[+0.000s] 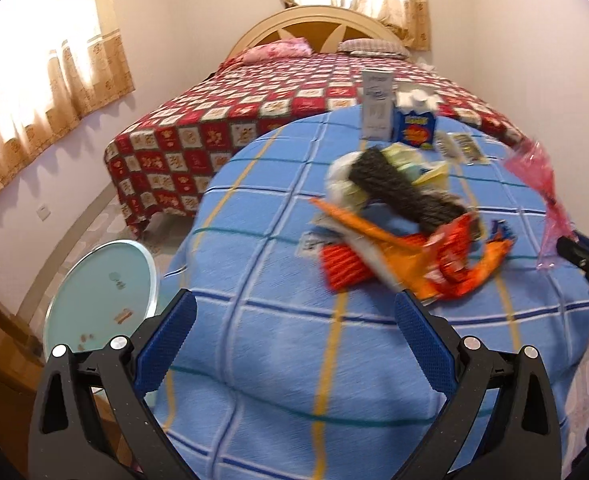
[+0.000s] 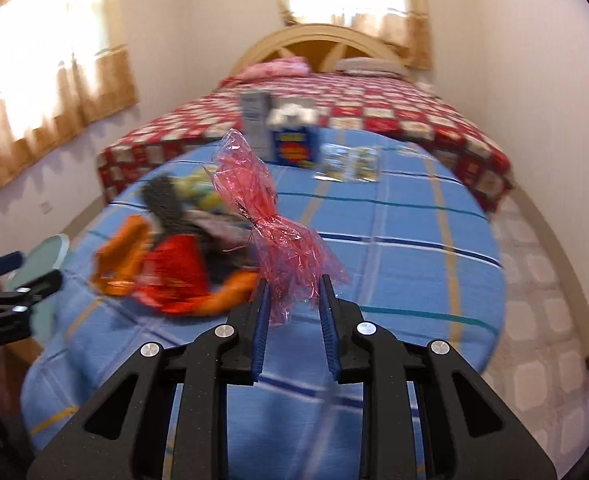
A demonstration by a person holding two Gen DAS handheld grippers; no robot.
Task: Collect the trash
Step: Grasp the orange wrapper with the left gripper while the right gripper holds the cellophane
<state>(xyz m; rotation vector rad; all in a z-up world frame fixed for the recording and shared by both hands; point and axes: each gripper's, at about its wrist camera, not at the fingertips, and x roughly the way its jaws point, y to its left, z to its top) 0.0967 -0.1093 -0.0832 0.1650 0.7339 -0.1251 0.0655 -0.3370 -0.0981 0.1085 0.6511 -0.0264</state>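
Trash heap on a blue checked tabletop, one crinkled pink wrapper lifted clear.

Left wrist view: the left tool (image 1: 294, 312) hangs spread wide with nothing between its ribbed blue pads, above the woven blue cloth of the tabletop (image 1: 254, 360). Ahead lies the trash pile (image 1: 402, 224): glossy orange and red foil wrappers, a dark knobbly elongated piece, pale crumpled paper. Behind it stand a tall grey carton (image 1: 376, 104) and a blue box (image 1: 414, 126). A round pale-green bin lid (image 1: 102, 292) sits low left.

Right wrist view: the right tool (image 2: 294, 284) pinches the pink cellophane wrapper (image 2: 262, 208), a twisted, translucent, crackly strip, raised over the tabletop right of the pile.
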